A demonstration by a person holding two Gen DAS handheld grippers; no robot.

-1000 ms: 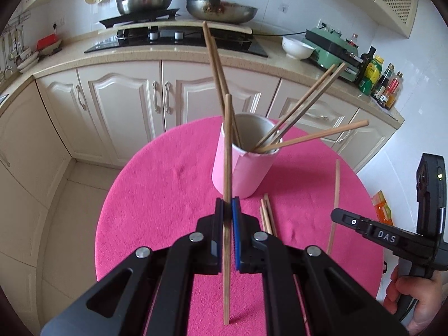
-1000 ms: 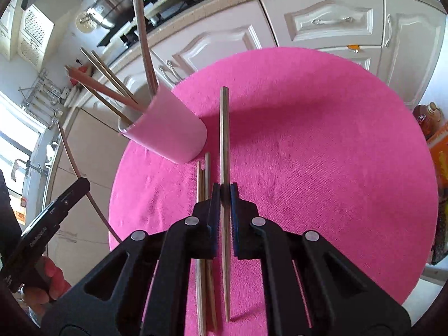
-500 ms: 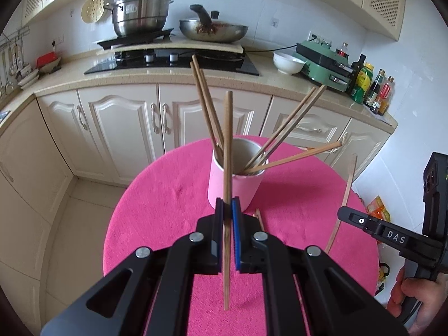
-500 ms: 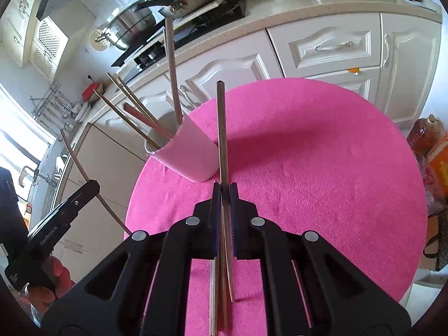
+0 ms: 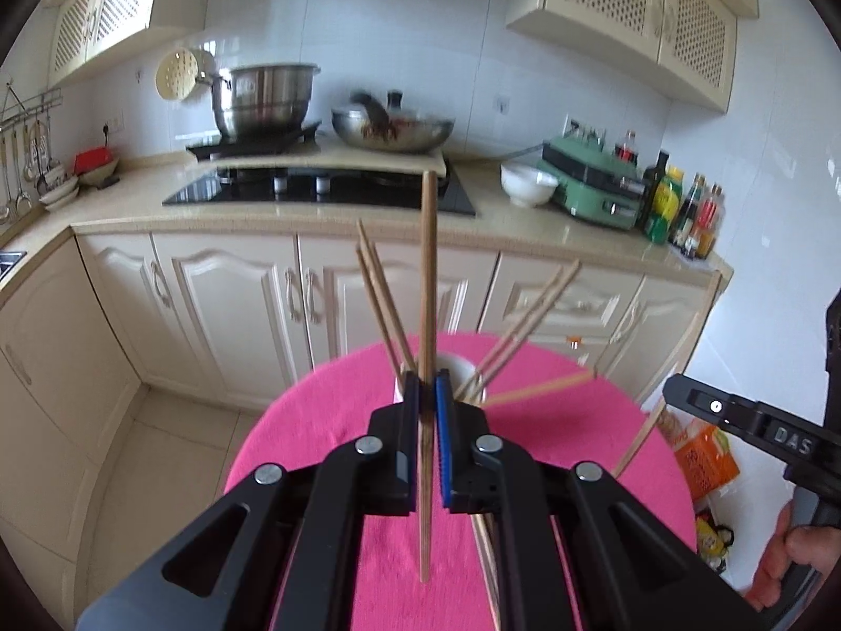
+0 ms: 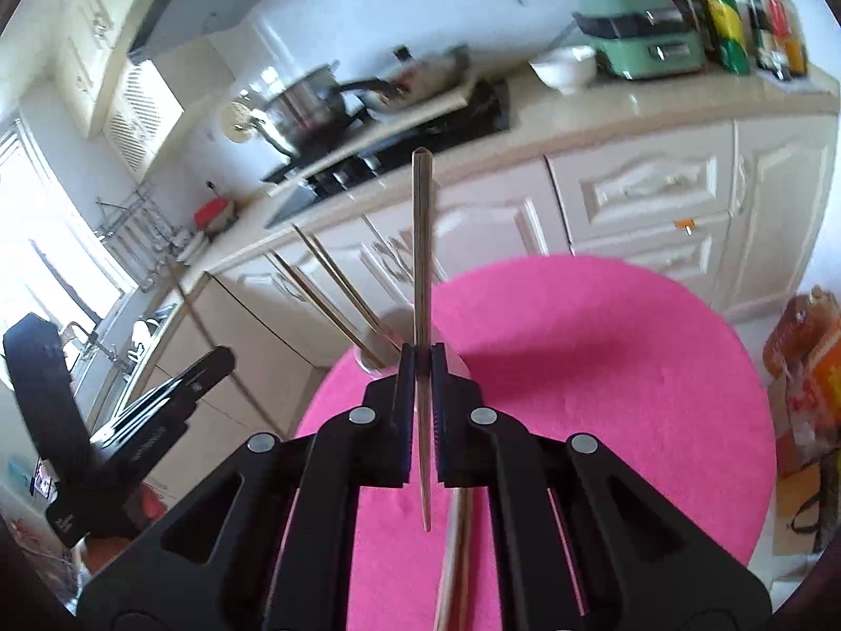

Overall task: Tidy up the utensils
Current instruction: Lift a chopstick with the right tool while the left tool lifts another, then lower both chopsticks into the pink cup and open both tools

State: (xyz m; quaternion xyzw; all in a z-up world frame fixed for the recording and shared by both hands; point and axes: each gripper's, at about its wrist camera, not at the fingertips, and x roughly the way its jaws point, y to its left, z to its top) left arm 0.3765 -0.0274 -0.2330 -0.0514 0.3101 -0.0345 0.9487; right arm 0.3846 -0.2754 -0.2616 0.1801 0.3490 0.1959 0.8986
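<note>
In the left wrist view my left gripper (image 5: 427,384) is shut on an upright wooden chopstick (image 5: 428,263), lifted off the pink tablecloth (image 5: 326,420). Just behind its fingers stands the pink cup (image 5: 453,368), with several chopsticks (image 5: 525,315) fanned out of it. At the right edge of that view my right gripper (image 5: 673,394) holds its own chopstick (image 5: 683,347). In the right wrist view the right gripper (image 6: 420,357) is shut on a chopstick (image 6: 422,236) in front of the cup (image 6: 458,365). The left gripper (image 6: 223,357) is at the left.
Loose chopsticks (image 5: 486,541) lie on the cloth under the grippers (image 6: 457,526). Beyond the round table (image 6: 631,368) are cream cabinets (image 5: 236,305) and a counter with a hob, a pot (image 5: 263,100) and a wok. Bags (image 6: 809,368) stand on the floor at the right.
Both grippers have risen with their chopsticks and tilted up. The cup and table now sit lower and smaller in both views, with more of the kitchen wall showing.
</note>
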